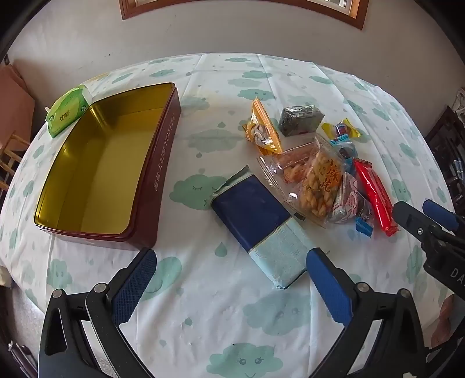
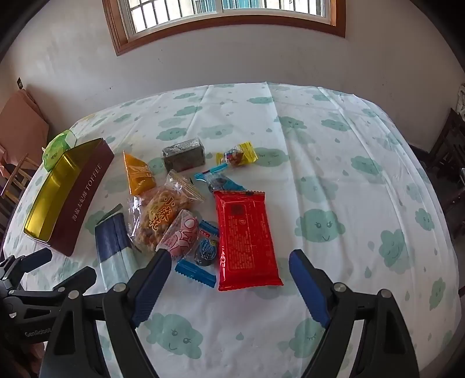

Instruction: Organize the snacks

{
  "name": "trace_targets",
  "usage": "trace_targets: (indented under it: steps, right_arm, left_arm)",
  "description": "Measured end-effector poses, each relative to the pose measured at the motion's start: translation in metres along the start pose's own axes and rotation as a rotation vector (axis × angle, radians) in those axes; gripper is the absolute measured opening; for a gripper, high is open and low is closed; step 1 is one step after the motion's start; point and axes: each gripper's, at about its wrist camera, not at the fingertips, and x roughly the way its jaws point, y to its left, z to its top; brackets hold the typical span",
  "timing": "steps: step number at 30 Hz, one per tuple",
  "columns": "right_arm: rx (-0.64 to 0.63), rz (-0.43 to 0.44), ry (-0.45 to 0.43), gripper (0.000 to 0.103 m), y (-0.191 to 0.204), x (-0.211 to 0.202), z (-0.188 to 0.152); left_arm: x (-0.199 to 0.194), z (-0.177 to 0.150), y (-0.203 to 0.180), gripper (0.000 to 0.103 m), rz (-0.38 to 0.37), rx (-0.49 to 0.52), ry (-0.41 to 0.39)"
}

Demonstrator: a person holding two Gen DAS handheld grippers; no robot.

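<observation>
An open maroon toffee tin (image 1: 151, 186) (image 2: 84, 192) with a gold inside stands empty at the table's left. To its right lies a heap of snacks: a navy and pale blue packet (image 1: 261, 226) (image 2: 116, 244), a clear bag of fried twists (image 1: 316, 183) (image 2: 162, 212), an orange packet (image 1: 263, 130) (image 2: 138, 173), a dark block (image 1: 300, 119) (image 2: 183, 154), a yellow candy (image 1: 343, 129) (image 2: 237, 157) and a red packet (image 1: 375, 194) (image 2: 245, 241). My left gripper (image 1: 232, 258) hovers open over the near end of the navy packet. My right gripper (image 2: 231, 258) hangs open above the red packet's near end.
A green tissue pack (image 1: 68, 112) (image 2: 56, 148) leans at the tin's far corner. The cloud-print tablecloth (image 2: 334, 174) covers the table up to a white wall under a window (image 2: 226, 17). Wooden chairs (image 1: 11, 157) stand at the left, dark furniture (image 2: 447, 151) at the right.
</observation>
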Motion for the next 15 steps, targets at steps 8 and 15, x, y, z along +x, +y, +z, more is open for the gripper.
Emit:
trace_targets:
  steps: [8,15]
  right_arm:
    - [-0.041,-0.013,-0.062,0.085,0.009,-0.002,-0.008]
    - [-0.054,-0.007,-0.07,0.085,0.008,-0.004,-0.008]
  left_arm:
    - [0.003,-0.006,-0.003,0.102,-0.003,0.005,0.011]
    - [-0.001,-0.005,-0.002,0.1,-0.012,0.016,0.003]
